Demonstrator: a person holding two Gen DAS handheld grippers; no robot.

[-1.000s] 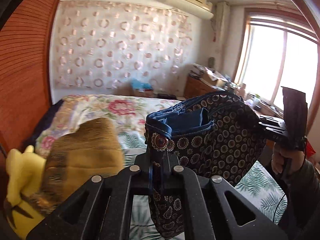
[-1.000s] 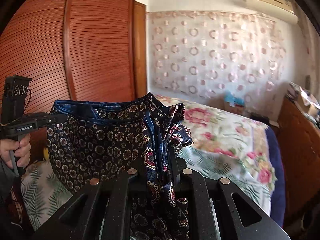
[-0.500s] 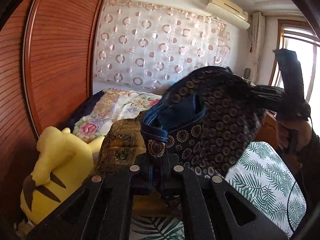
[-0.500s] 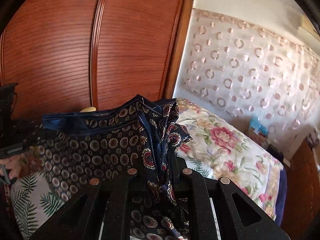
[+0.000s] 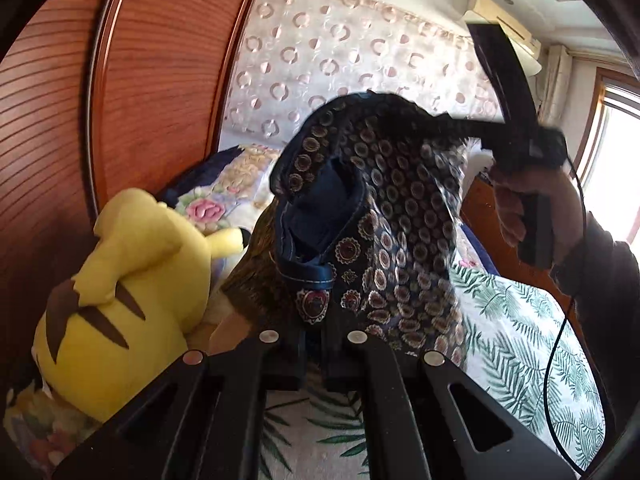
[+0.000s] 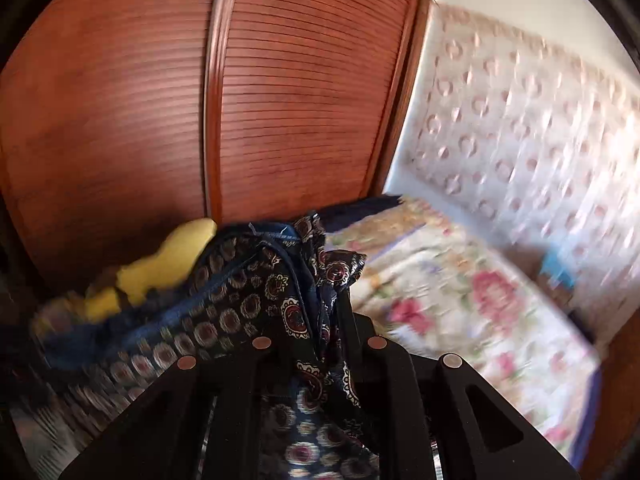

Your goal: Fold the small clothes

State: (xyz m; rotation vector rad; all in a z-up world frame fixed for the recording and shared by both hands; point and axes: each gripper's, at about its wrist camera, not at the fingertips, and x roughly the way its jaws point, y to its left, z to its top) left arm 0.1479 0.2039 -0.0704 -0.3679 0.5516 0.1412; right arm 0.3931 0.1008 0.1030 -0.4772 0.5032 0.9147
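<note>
1. Above the bed (image 5: 520,320), a small dark garment (image 5: 384,216) with a round medallion print hangs stretched between the two grippers, clear of the sheet.
2. Its navy waistband (image 5: 320,272) faces the left wrist camera, and the opening shows a plain blue lining.
3. On the left gripper (image 5: 316,344), the jaws are closed on the garment's lower edge, with cloth pinched in the narrow slot between the fingers.
4. In the left wrist view the right gripper (image 5: 452,124) reaches in from the right and grips the far top corner of the same garment; a hand (image 5: 532,208) wraps its black handle, and a thin black cable (image 5: 560,340) trails down from it.
5. From the right wrist view, the right gripper (image 6: 320,320) has its jaws clamped on a bunched fold of the garment (image 6: 248,300), which spreads away to the left and also drapes down between the fingers.
6. A yellow plush toy (image 5: 120,280) with brown stripes sits at the left, against the reddish wooden wardrobe (image 5: 120,100).
7. A brown patterned cloth (image 5: 256,280) lies just behind the garment, touching the plush.
8. Bedding with a green leaf print covers the near part of the bed; a floral quilt (image 6: 460,300) covers the far part.
9. A circle-patterned curtain (image 5: 340,52) hangs behind the bed.
10. The right wrist picture is blurred.
</note>
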